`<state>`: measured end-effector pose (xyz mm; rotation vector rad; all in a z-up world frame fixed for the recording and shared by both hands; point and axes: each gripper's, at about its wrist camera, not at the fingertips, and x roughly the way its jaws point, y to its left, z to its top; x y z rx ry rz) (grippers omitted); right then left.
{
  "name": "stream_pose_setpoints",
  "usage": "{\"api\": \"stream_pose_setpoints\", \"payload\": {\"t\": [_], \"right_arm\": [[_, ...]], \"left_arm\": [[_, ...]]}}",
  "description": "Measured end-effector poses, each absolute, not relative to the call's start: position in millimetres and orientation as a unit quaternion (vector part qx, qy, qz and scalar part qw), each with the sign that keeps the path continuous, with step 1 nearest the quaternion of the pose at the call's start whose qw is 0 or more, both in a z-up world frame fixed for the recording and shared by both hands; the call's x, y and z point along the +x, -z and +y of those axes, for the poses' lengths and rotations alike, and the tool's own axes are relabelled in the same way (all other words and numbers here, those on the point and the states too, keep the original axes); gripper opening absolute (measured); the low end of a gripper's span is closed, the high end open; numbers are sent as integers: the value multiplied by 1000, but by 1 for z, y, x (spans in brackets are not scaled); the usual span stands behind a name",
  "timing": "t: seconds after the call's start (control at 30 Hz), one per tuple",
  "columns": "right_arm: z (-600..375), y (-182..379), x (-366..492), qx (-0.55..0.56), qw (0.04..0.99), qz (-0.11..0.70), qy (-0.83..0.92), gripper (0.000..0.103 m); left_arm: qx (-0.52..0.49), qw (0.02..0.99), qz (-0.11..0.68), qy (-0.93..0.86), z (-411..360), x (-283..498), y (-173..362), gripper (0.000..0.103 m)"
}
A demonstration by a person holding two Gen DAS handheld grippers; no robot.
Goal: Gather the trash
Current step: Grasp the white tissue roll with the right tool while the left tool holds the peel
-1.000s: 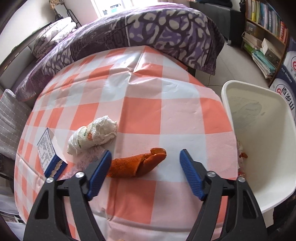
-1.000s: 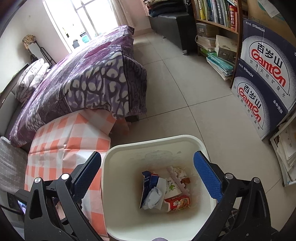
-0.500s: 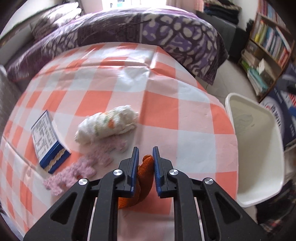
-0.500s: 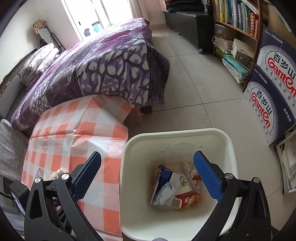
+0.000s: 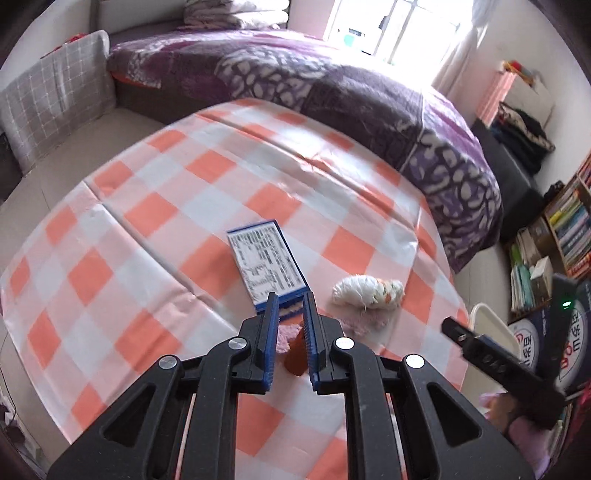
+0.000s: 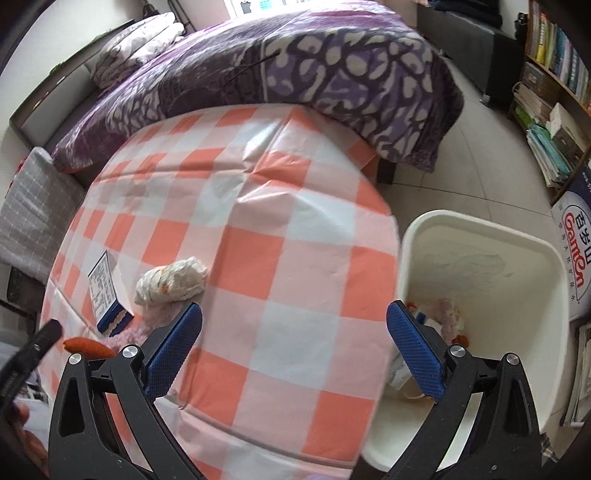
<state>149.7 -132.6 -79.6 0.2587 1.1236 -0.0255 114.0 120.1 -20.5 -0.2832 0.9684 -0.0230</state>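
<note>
Covering table: checked cloth (image 5: 207,206), bedside.

Orange-and-white checked tablecloth (image 6: 258,258)

On the checked table (image 6: 295,266): one blue box (image 5: 267,264), one white wad (image 5: 365,291), one pink scrap (image 5: 364,325), one orange peel (image 5: 295,356). One white bin (image 6: 476,229) alongside. Two grippers.

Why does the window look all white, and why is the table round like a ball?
In the left wrist view the window is blown out by daylight, so nothing outside shows. Both views bend straight things because of the fisheye lens: the checked tablecloth bulges in the right wrist view, where its near edge and the white bin also look smeared.
</note>
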Motion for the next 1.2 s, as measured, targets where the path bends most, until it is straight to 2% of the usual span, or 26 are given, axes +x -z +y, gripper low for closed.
{"api": "stream_pose_setpoints", "payload": {"t": [0.13,0.27,0.67,0.7,0.8,0.83,0.87,0.93,0.97,1.2], "right_arm": [[-102,89,163,153,826,542,-5,96],[-72,89,177,130,840,527,-5,96],[-32,111,198,62,839,540,-6,97],[-31,110,198,56,843,535,-7,92],[-35,104,200,46,851,523,-2,65],[-38,104,200,52,852,521,-7,61],[-44,100,199,60,855,515,-9,60],[-53,94,197,67,860,505,-6,59],[-58,89,196,72,862,501,-6,59],[-80,62,186,81,863,499,-5,60]], "left_arm": [[-167,885,434,5,146,104,-4,14],[-180,885,429,-6,164,98,-11,14],[-207,864,459,-10,188,102,3,14],[-206,860,466,-7,187,104,6,14],[-212,842,496,8,181,111,24,15],[-216,835,505,13,178,113,31,16],[-217,828,517,20,173,117,39,17],[-211,817,535,30,162,124,53,29],[-205,815,541,34,154,127,60,31],[-152,821,549,42,110,153,86,32]]}}
